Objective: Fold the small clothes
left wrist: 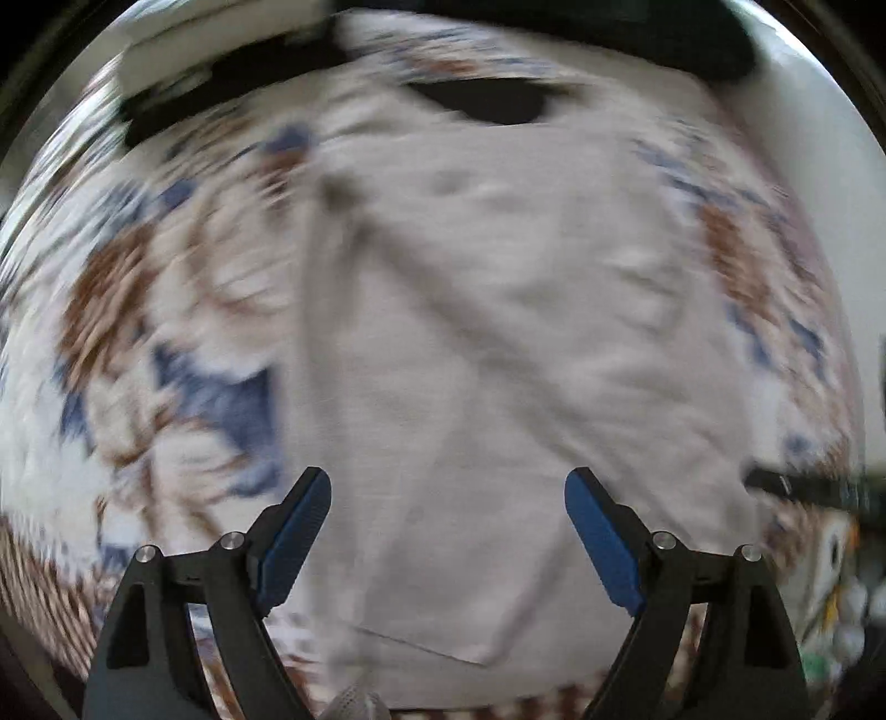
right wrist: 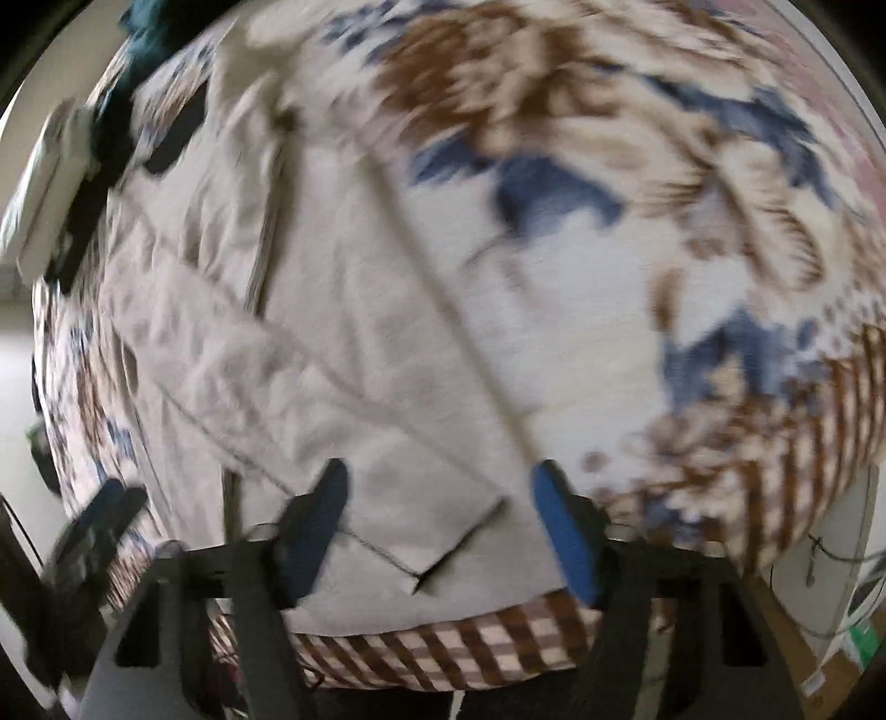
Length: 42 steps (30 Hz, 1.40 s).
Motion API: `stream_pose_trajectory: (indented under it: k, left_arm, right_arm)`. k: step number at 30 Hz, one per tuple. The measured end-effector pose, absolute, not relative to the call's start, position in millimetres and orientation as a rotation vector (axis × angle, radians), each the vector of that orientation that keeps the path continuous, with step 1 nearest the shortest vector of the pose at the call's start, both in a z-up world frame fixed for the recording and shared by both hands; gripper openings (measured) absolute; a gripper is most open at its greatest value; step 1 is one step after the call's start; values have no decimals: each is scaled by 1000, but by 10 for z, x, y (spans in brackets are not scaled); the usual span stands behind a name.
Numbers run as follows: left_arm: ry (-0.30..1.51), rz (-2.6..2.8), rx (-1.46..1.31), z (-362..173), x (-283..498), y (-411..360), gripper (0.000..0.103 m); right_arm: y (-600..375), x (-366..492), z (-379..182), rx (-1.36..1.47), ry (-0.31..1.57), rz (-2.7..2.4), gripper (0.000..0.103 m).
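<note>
Right tool (right wrist: 437, 531) spread over beige garment (right wrist: 343, 354).

Beyond my fingers a patterned blanket (right wrist: 637, 232) spreads out, white with brown and blue leafy prints, and its checked brown border (right wrist: 443, 648) runs just below my right fingers. Far ahead of my left fingers lie blurred dark things (left wrist: 637, 33) that I cannot make out.
</note>
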<state>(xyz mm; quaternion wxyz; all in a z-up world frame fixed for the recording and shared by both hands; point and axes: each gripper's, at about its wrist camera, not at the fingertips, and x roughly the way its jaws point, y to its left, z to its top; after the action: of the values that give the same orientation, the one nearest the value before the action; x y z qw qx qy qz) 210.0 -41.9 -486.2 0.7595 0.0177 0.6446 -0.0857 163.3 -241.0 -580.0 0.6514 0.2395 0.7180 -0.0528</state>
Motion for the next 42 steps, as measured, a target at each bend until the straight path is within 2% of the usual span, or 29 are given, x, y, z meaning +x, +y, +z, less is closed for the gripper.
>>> stream_pose_trajectory:
  k: [1, 3, 4, 5, 8, 11, 12, 13, 14, 15, 16, 20, 22, 27, 32, 35, 38, 40, 42]
  left_arm:
    - [1416, -143, 15, -4925, 2124, -310, 86]
    - [1444, -72, -17, -5073, 2169, -121, 86]
    - [1455, -40, -17, -5125, 2186, -47, 86]
    - [1465, -16, -20, -5180, 2204, 4, 86]
    - [1489, 9, -69, -5227, 2216, 164, 86]
    - [1453, -41, -65, -5052, 2170, 161, 86]
    - [1436, -60, -50, -4982, 2149, 138, 86]
    - [1414, -86, -18, -4897, 2113, 61, 87]
    - [1403, -104, 8, -4840, 2081, -15, 91]
    - [1392, -118, 27, -4793, 2048, -81, 95]
    - [1382, -138, 42, -4745, 2002, -180, 95]
    - [1375, -153, 98, -4701, 1812, -459, 96]
    - [1395, -133, 100, -4686, 1728, -517, 96]
    - [1507, 8, -14, -4953, 1431, -335, 96]
    - [1576, 160, -196, -5269, 1169, 44, 95]
    - [1565, 213, -354, -5405, 1095, 254, 95]
    - [1527, 223, -398, -5412, 1082, 353, 95]
    - [1509, 198, -410, -5418, 1090, 399, 94]
    - [1500, 159, -414, -5421, 1064, 497, 84]
  right_arm:
    - [-2351, 1621, -5841, 520, 1642, -99, 42]
    - [-2234, 1557, -5918, 445, 1667, -80, 18]
    - [-2223, 1523, -5963, 389, 1679, -95, 10]
    - [-2249, 1488, -5998, 358, 1693, -122, 5]
    - [-2418, 1424, -6018, 365, 1750, -170, 5]
    - [-2547, 1501, -5793, 450, 1762, -167, 9]
    - [-2629, 1550, -5673, 469, 1757, -162, 24]
    - [-2705, 1620, -5521, 474, 1744, -163, 35]
    - [-2770, 1683, -5388, 484, 1719, -154, 52]
    - [-2843, 1754, -5248, 501, 1688, -141, 63]
    - [-2928, 1844, -5102, 516, 1663, -131, 65]
    - [-3156, 2177, -4800, 484, 1628, -49, 65]
    - [-3156, 2280, -4812, 411, 1674, 6, 65]
    - [-2940, 2041, -5383, 391, 1796, 74, 65]
    - [-3188, 1560, -5835, 436, 1874, 93, 65]
    - [-3355, 1355, -5943, 500, 1881, 82, 65]
    - [-3522, 1210, -5998, 589, 1848, 69, 64]
    - [-3631, 1176, -5992, 611, 1833, 70, 58]
    - [-3685, 1131, -5995, 612, 1832, 63, 55]
